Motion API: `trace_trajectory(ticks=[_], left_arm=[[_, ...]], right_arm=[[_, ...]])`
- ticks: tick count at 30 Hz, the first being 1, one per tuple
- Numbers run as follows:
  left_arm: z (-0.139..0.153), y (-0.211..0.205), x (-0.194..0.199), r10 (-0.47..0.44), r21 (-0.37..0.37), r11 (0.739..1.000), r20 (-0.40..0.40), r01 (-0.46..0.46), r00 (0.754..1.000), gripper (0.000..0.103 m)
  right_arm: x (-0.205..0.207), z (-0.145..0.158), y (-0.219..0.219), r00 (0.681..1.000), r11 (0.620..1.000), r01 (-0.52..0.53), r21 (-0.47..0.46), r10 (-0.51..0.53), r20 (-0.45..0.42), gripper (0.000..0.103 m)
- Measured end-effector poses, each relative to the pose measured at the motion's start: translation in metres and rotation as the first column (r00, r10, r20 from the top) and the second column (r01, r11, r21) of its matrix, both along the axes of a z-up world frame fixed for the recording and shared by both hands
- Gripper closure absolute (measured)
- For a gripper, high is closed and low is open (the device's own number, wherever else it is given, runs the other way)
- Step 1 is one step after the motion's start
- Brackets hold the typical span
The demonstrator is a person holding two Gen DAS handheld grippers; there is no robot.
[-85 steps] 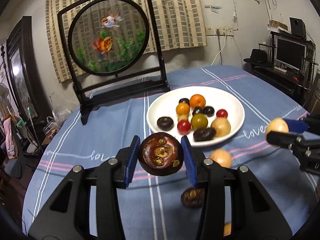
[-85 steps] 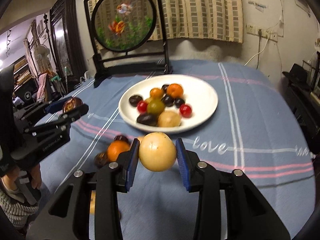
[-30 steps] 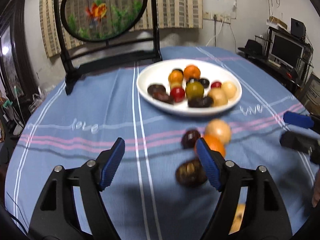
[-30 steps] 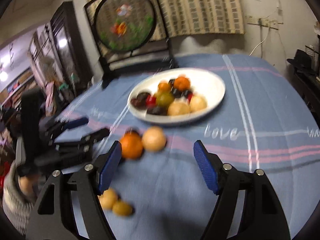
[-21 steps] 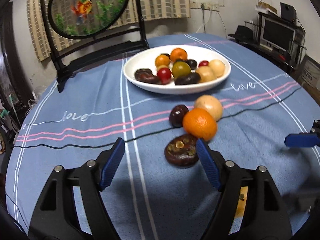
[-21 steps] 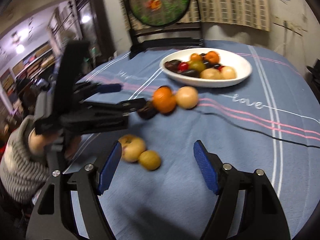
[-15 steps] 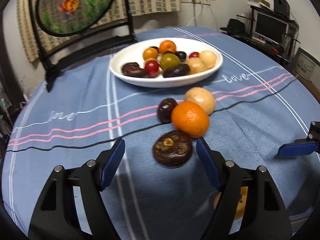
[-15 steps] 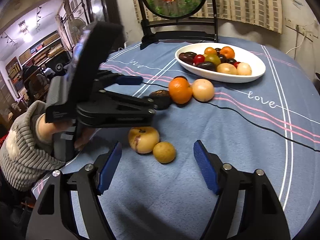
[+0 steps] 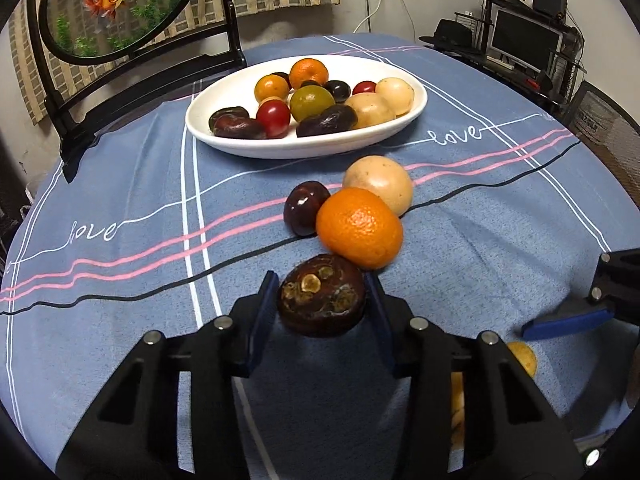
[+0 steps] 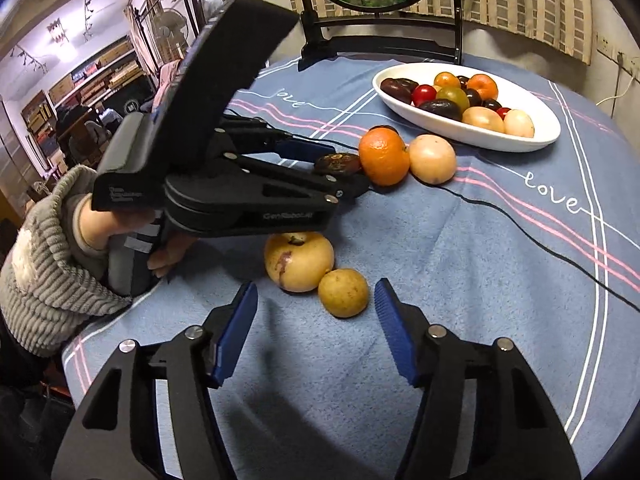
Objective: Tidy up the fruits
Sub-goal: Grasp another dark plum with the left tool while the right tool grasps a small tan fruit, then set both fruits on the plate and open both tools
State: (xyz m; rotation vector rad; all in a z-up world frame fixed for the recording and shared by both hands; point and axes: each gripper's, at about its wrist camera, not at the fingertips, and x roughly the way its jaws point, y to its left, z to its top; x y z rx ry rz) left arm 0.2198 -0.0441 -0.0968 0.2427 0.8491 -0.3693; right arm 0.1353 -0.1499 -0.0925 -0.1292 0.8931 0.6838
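My left gripper [image 9: 322,308] is closing on the dark brown fruit [image 9: 321,301], both pads touching it. My right gripper [image 10: 316,330], angled down, is narrowing, the small yellow fruit [image 10: 343,292] just beyond its tips.

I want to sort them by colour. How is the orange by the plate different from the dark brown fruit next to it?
The orange is bright, round and free on the cloth; the dark brown fruit is flatter, rough-topped, and sits between the left tool as it closes. The orange looks bigger. Both lie outside the plate, touching each other.
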Motion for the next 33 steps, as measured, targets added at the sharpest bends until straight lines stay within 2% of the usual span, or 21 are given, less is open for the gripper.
trace_trajectory(ticks=[3, 5, 7, 10, 16, 24, 27, 33], left_arm=[[0.0, 0.0, -0.002, -0.004, 0.007, 1.0, 0.003, 0.004, 1.0, 0.058], [0.0, 0.0, -0.003, -0.006, 0.006, 1.0, 0.002, 0.006, 1.0, 0.058], [0.0, 0.002, -0.003, -0.007, 0.001, 1.0, 0.0, 0.007, 1.0, 0.058], [0.0, 0.003, -0.004, -0.011, -0.013, 1.0, -0.006, 0.011, 1.0, 0.059], [0.005, 0.001, -0.013, -0.014, -0.012, 1.0, 0.03, 0.015, 0.999, 0.059], [0.039, 0.006, -0.012, 0.013, -0.044, 0.999, 0.105, -0.008, 0.994, 0.059], [0.05, 0.003, 0.002, 0.024, -0.026, 0.999, 0.124, -0.021, 0.992, 0.059], [0.065, -0.006, 0.044, 0.041, -0.024, 0.999, 0.137, -0.038, 0.99, 0.059]], right_arm=[[0.004, -0.002, 0.001, 1.0, 1.0, -0.009, -0.023, 0.01, 0.003, 0.054], [0.006, -0.003, 0.001, 1.0, 0.999, -0.027, -0.025, 0.027, 0.004, 0.057], [0.007, -0.003, 0.003, 0.999, 0.998, -0.052, -0.037, 0.053, 0.013, 0.067], [0.007, -0.002, 0.001, 0.999, 0.999, -0.045, -0.029, 0.046, 0.015, 0.075], [0.005, 0.003, -0.006, 0.999, 0.999, -0.031, 0.007, 0.031, 0.011, 0.075], [0.007, 0.026, -0.03, 0.998, 0.995, 0.044, 0.085, -0.048, 0.051, 0.075], [0.022, 0.039, -0.044, 0.992, 0.99, 0.095, 0.101, -0.102, 0.069, 0.075], [0.078, 0.066, -0.073, 0.972, 0.969, 0.203, 0.139, -0.216, 0.088, 0.076]])
